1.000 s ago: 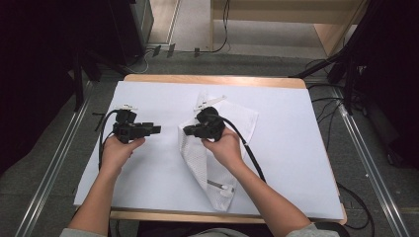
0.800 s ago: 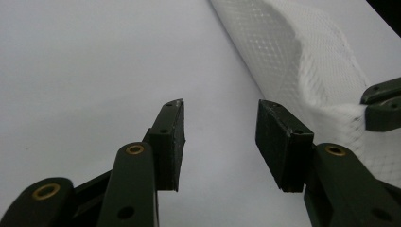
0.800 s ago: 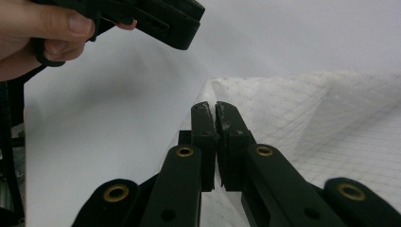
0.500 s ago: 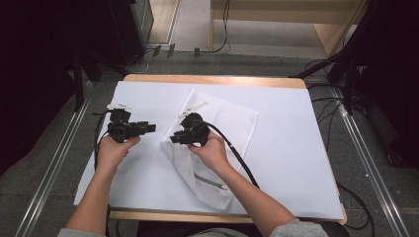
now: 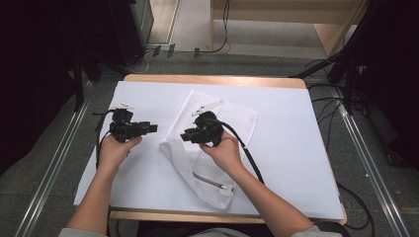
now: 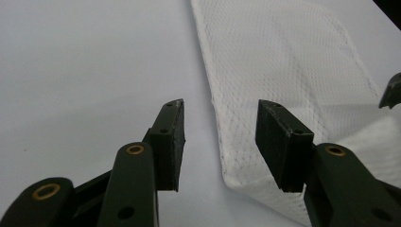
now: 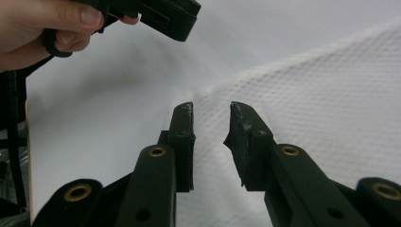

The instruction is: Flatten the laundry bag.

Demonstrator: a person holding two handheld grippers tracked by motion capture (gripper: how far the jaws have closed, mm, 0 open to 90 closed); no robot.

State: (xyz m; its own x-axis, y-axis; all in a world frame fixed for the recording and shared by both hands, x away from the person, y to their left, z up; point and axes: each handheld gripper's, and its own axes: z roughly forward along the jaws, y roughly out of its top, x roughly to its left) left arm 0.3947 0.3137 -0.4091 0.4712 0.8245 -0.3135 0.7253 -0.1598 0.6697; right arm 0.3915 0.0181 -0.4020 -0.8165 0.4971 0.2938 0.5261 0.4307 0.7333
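High view | right gripper shifted left since a second ago, fingers parted, empty, above white mesh bag mid-table | left gripper released alongside | likely nearing bag's left edge.

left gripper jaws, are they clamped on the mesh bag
No, the left gripper is open, jaws apart with nothing between them, above the white mesh bag's edge.

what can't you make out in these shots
- High view: the part of the mesh bag under the right gripper and hand is covered by them.
- High view: the zipper pull is too small to read.
- Left gripper view: the bag's near corner sits behind the right-hand finger, and the picture's edges cut off the rest.
- Right gripper view: the left gripper is cut off by the top edge, so its fingers can't be judged there.
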